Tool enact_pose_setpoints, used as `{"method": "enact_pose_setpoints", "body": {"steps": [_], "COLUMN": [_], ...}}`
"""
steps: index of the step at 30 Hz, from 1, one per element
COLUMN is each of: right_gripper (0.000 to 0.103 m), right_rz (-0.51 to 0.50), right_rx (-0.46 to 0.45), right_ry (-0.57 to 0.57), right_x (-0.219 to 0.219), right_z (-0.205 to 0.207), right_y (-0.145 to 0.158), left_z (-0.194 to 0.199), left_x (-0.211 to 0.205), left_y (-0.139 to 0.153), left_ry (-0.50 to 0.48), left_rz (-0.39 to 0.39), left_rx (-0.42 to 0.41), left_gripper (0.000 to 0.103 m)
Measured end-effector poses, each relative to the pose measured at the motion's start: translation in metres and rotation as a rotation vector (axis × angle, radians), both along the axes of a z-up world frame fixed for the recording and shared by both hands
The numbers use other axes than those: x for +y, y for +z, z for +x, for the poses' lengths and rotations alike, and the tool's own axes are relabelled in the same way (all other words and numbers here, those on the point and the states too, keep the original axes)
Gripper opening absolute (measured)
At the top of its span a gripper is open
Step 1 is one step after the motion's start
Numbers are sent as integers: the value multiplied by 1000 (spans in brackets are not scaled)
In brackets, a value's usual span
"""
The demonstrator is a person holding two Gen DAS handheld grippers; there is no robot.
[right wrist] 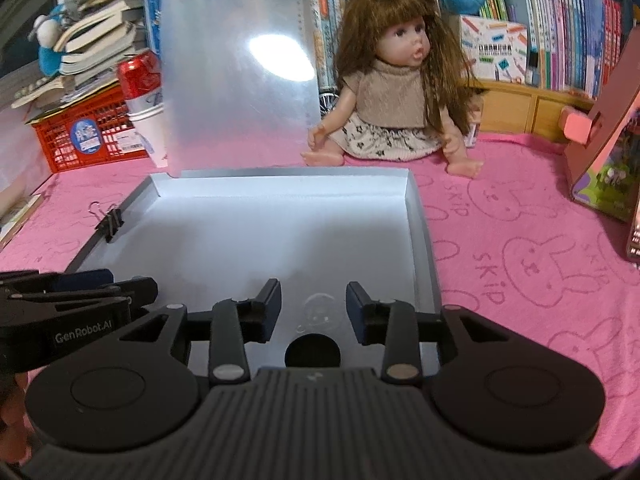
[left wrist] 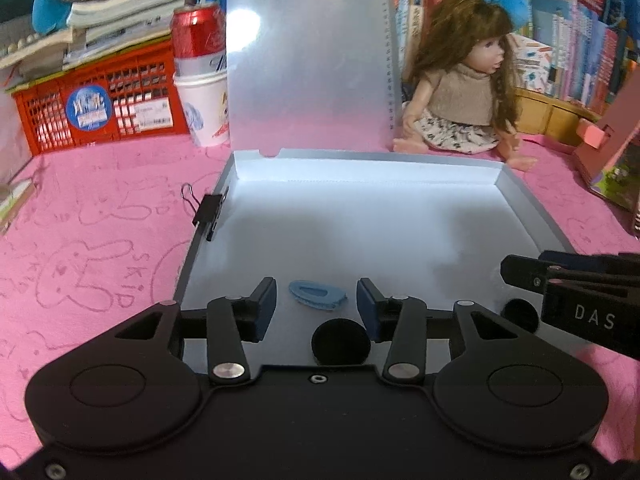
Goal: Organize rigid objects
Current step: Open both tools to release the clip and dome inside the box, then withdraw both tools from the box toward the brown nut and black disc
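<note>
Two grippers hang spread and empty over the white box [left wrist: 516, 196]. Left gripper [left wrist: 316, 304] is nearest the blue clip [left wrist: 318, 295], lying left-to-right just beyond its fingers. Right gripper [right wrist: 313, 306] has a clear piece [right wrist: 318, 312] between its fingers.

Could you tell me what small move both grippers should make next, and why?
Probably lift both clear of the box: the blue clip lies on its floor between the left gripper's parted fingers, untouched, and a clear piece likewise under the right gripper.
</note>
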State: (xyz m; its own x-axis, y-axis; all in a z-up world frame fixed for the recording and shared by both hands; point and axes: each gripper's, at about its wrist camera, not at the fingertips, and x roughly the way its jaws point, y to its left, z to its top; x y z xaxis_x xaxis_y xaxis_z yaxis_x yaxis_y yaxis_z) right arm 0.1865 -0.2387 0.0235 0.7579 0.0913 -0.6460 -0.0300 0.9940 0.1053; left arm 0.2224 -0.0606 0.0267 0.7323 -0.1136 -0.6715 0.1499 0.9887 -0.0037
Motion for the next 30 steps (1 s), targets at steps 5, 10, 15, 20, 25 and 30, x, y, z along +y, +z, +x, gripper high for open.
{"method": "enact_pose_setpoints", "body": {"steps": [5,10,15,20,25,30], "right_gripper": [65,77,85,89,96,103], "right_rz": [-18,-29,-32,-30,-30,-66], "right_rx": [-38,-80,-121,-146,-175,-223], "right_ry": [18,34,56,66,71,85], "right_x": [0,0,2,3,1,5], "right_z": [-15,-32,-48,-65,-81,-101], "right_y": [8,17,23,24,25,24], "left_z": [-20,-40,-60,-76,-94,-114], "left_x": [0,1,3,8,13,18], "left_y": [12,22,30,31,29,27], "left_ry": [-28,-55,-77,-82,-90,-95], "left_rz": [-2,-4,-6,-11,-4,-1], "left_rx": [-38,-76,-114,-126,-143,-163], "left_gripper": [52,67,75,78,79,81]}}
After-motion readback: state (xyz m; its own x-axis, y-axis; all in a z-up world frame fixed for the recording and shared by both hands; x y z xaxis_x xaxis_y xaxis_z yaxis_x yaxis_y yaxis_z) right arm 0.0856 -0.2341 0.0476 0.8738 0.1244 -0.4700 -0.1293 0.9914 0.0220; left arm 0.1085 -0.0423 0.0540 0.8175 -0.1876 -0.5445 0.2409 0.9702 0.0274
